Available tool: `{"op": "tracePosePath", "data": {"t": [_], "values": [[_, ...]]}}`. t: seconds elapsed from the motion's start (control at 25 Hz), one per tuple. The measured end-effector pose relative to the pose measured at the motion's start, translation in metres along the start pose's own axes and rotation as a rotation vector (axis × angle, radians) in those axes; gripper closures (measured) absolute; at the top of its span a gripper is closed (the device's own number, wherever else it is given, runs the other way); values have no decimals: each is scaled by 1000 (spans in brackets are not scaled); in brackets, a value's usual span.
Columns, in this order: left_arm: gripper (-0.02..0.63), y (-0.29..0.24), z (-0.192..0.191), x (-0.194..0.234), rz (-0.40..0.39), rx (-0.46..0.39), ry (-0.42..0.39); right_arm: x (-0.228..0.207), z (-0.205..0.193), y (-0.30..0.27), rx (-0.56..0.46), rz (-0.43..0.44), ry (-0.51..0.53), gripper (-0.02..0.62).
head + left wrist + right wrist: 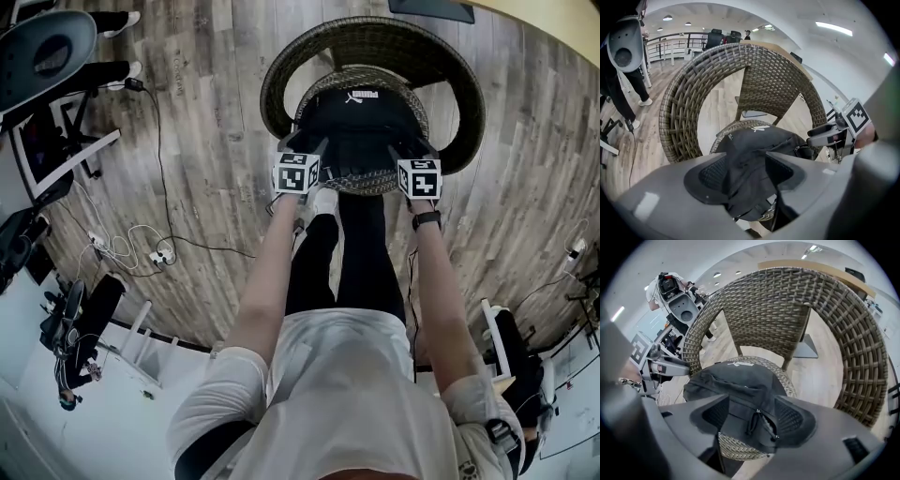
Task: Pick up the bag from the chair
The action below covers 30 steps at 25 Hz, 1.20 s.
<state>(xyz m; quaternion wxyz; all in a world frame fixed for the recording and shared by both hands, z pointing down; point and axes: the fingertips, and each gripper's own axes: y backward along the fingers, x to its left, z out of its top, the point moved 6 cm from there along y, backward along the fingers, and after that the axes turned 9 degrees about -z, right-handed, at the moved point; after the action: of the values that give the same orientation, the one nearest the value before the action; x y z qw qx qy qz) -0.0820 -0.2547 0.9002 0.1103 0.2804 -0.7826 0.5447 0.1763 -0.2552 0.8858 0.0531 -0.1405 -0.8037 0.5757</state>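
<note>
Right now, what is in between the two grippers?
The black bag, lying on the wicker chair. The head view shows it between the left gripper and the right gripper, both with jaws apart at its near edge.

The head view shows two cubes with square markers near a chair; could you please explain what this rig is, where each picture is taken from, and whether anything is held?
There is no robot here: a person holds a hand tool with two jaws in each hand, the left gripper and the right gripper; the marked cubes are parts of them. The head view comes from a camera on the person's head, looking steeply down. The other two views come from cameras riding on each gripper, looking along its jaws. A black bag lies on the seat of a wicker chair standing on a wood floor. Both grippers are at the bag's near edge, jaws apart with bag fabric between them. Nothing seems gripped yet.
</note>
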Motion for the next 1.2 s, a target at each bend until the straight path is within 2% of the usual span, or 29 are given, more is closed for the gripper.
{"op": "tracePosePath", "data": {"t": [0.12, 0.48, 0.6, 0.64, 0.68, 0.72, 1.12, 1.2], "values": [[336, -9, -13, 9, 14, 41, 22, -5, -9, -10, 29, -31, 14, 311], [334, -26, -31, 22, 60, 94, 35, -20, -27, -37, 111, -78, 23, 311], [346, -30, -35, 25, 76, 118, 42, -23, -25, -42, 131, -84, 20, 313], [387, -30, -36, 25, 79, 124, 43, -23, -25, -43, 138, -85, 17, 313], [414, -30, -37, 26, 79, 126, 47, -23, -25, -44, 144, -84, 16, 333], [426, -31, -37, 25, 76, 127, 55, -23, -25, -45, 149, -79, 16, 396], [522, -34, -38, 19, 67, 152, 60, -16, -27, -44, 176, -75, 34, 514], [530, -31, -37, 19, 74, 151, 64, -15, -25, -41, 174, -79, 36, 517]]}}
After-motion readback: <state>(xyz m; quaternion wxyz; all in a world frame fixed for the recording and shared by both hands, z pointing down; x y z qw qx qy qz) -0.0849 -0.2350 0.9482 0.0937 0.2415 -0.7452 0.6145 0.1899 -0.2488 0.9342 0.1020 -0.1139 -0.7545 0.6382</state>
